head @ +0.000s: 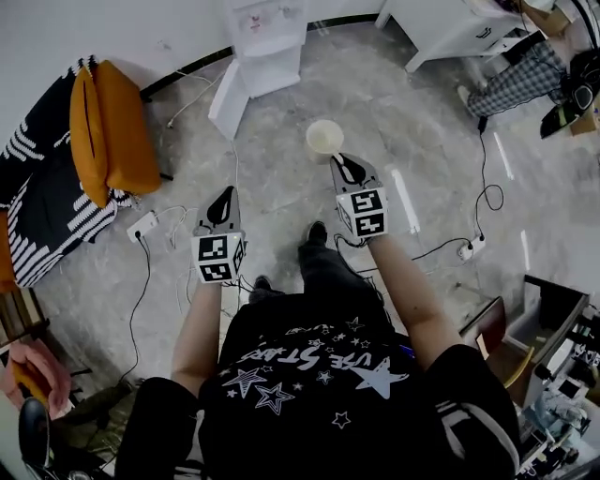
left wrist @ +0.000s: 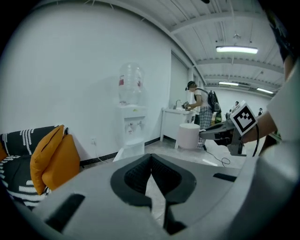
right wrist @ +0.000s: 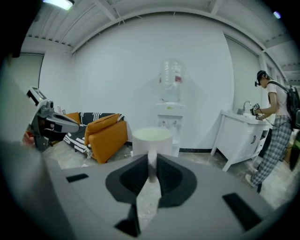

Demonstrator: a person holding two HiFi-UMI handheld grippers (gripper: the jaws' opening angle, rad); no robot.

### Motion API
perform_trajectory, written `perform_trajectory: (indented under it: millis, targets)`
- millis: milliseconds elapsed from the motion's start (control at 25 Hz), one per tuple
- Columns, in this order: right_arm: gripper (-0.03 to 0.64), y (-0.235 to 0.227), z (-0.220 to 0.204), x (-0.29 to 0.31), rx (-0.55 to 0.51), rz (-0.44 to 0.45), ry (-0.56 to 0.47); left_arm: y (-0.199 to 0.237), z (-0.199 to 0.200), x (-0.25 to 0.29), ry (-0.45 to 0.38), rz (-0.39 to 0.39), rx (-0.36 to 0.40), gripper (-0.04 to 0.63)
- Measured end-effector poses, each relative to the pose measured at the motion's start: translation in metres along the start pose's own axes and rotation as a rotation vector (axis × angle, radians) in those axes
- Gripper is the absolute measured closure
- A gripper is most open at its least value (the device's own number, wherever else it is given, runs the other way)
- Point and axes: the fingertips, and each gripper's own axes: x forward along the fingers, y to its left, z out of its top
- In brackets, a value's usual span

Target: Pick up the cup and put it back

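My right hand-held gripper [right wrist: 152, 165] is clenched on the cup [right wrist: 152, 137]. A narrow white part of the cup is pinched between the two dark pads, and its round body with the pale open mouth rises just beyond the tips. I cannot tell whether the pinched strip is a handle or the cup's wall. The cup is upright in the air, off the floor [head: 281, 178]. It is in front of the water dispenser [head: 267, 42] and well apart from it.

My left hand-held gripper [left wrist: 151, 160] is clenched on nothing. Its pads meet at the tips, with only floor showing through the slit behind them. I hold it farther back from the water dispenser than the right one, off to the left, and both point roughly toward the dispenser.

An orange cushion [head: 112, 127] leans on a black-and-white striped seat [head: 37, 197] by the wall, left of the water dispenser. To the dispenser's right along the wall is a white worktop [head: 445, 28], where another person [right wrist: 276, 126] in check trousers stands. White and black cables [head: 155, 225] trail over the floor between the water dispenser and my feet.
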Motion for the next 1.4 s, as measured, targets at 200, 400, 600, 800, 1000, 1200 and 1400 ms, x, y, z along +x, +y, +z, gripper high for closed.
perform_trajectory:
  millis: [200, 400, 600, 800, 1000, 1200, 1400]
  targets:
    - [0.572, -0.077, -0.019, 0.044, -0.060, 0.050, 0.080, -0.013, 0.010, 0.074, 0.016, 0.070, -0.074, 0.586]
    - [0.572, -0.118, -0.030, 0.117, -0.046, 0.066, 0.130, 0.000, 0.018, 0.144, 0.006, 0.112, -0.099, 0.586]
    - [0.572, -0.123, -0.043, 0.222, -0.036, 0.077, 0.180, 0.042, -0.002, 0.217, 0.004, 0.123, -0.101, 0.586]
    - [0.572, -0.115, -0.062, 0.341, -0.066, 0.086, 0.240, 0.107, -0.043, 0.295, 0.027, 0.141, -0.093, 0.586]
    - [0.572, -0.101, -0.097, 0.454, -0.061, 0.086, 0.301, 0.166, -0.094, 0.359, 0.043, 0.175, -0.143, 0.586]
    - [0.572, -0.104, -0.129, 0.545, -0.034, 0.109, 0.327, 0.180, -0.145, 0.418, 0.095, 0.156, -0.122, 0.586]
    - [0.572, -0.125, -0.168, 0.622, -0.045, 0.113, 0.351, 0.194, -0.180, 0.464, 0.089, 0.214, -0.218, 0.586]
